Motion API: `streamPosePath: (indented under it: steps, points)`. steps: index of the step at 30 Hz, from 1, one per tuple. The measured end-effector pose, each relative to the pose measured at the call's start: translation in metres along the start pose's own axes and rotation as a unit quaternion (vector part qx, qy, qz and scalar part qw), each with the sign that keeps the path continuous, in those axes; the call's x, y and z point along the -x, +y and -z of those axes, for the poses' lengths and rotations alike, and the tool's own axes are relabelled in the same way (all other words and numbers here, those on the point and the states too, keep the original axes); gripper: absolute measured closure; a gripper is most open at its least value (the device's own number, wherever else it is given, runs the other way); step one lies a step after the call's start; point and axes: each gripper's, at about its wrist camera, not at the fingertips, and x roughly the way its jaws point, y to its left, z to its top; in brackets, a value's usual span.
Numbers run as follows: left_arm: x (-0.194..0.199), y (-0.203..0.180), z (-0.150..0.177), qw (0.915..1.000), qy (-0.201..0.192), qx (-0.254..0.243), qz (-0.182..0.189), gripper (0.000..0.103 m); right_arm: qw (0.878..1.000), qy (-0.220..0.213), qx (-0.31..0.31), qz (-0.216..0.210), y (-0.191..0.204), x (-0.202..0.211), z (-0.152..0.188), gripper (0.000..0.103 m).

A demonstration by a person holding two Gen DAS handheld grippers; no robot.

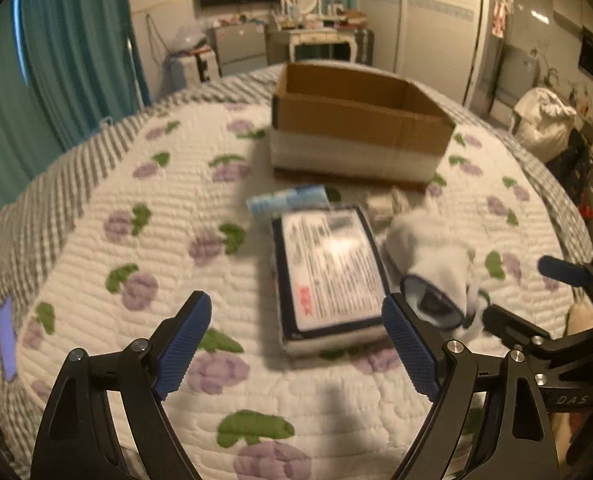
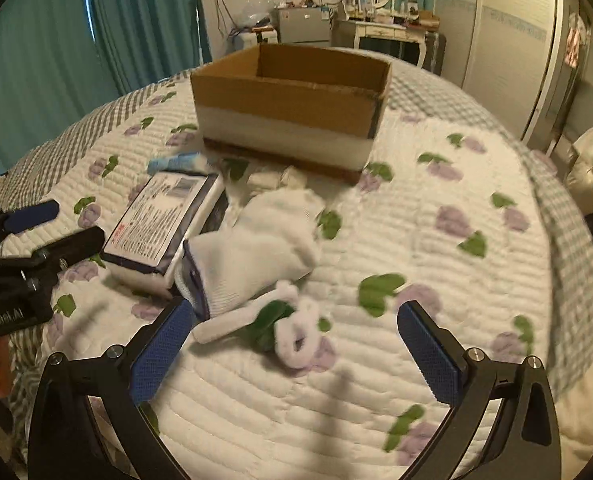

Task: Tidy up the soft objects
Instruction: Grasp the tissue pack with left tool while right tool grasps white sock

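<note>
An open cardboard box stands on the quilted bed. In front of it lie a flat navy-edged packet with a printed label, a small blue pack, white socks and a white-and-green soft item. My left gripper is open, just short of the packet. My right gripper is open around the white-and-green item; it also shows in the left wrist view. My left gripper shows at the left of the right wrist view.
The bed has a white quilt with purple flowers and a grey checked border. Teal curtains, a dresser with a mirror, a wardrobe and bags stand around the bed.
</note>
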Motion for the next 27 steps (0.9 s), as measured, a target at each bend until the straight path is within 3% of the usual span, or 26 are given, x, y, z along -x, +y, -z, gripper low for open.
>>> streamPosePath:
  steps: [4, 7, 14, 20, 27]
  points:
    - [-0.007, -0.003, 0.006, 0.9998, 0.017, -0.008, 0.004, 0.015, 1.0, 0.017, -0.003, -0.021, 0.006, -0.019, 0.005, 0.011]
    - [-0.011, -0.004, 0.01, 0.9995, 0.028, -0.006, 0.017, 0.015, 0.999, 0.037, 0.004, -0.033, 0.009, -0.032, 0.011, 0.038]
    - [-0.018, -0.022, 0.016, 0.9974, 0.047, -0.029, 0.047, 0.015, 0.999, 0.018, 0.001, -0.041, 0.002, -0.014, 0.019, 0.055]
    - [-0.025, -0.026, 0.01, 0.9976, 0.05, -0.029, 0.038, 0.015, 0.999, -0.02, -0.015, -0.034, -0.012, 0.012, 0.016, 0.072]
    - [-0.045, -0.03, 0.004, 0.9973, 0.063, -0.037, 0.009, 0.015, 0.999, -0.029, -0.034, -0.015, -0.029, 0.01, 0.013, 0.078]
